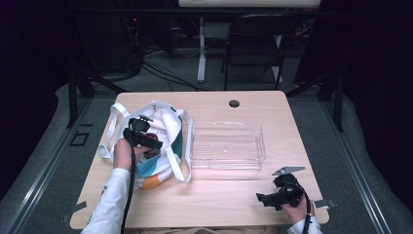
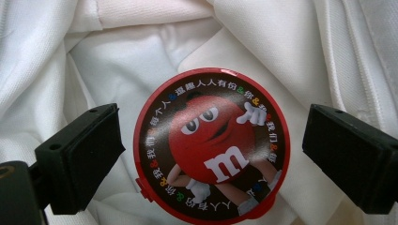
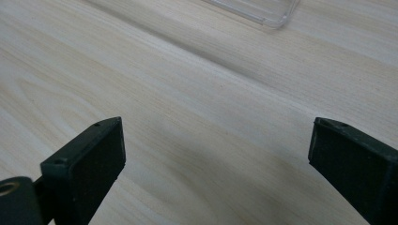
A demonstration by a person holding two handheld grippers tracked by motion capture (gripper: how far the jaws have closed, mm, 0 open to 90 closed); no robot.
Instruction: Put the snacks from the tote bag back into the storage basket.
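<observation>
A round red candy tin [image 2: 211, 145] with a red cartoon character on its lid lies on white fabric inside the tote bag [image 1: 168, 124]. My left gripper [image 2: 211, 140] points down into the bag [image 2: 70, 61], its black jaws on either side of the tin with a gap on each side, so it is open. In the high view the left gripper [image 1: 148, 141] sits over the bag's mouth at the table's left. My right gripper [image 1: 264, 200] rests near the front right edge, open, with bare wood between its jaws [image 3: 216, 154].
A clear plastic tray [image 1: 260, 141] stands in the middle of the wooden table [image 1: 219, 195], right of the bag; its corner [image 3: 267, 11] lies ahead of the right gripper. The bag's straps [image 1: 187, 146] trail beside the tray. A folding chair [image 1: 255, 44] stands beyond the table.
</observation>
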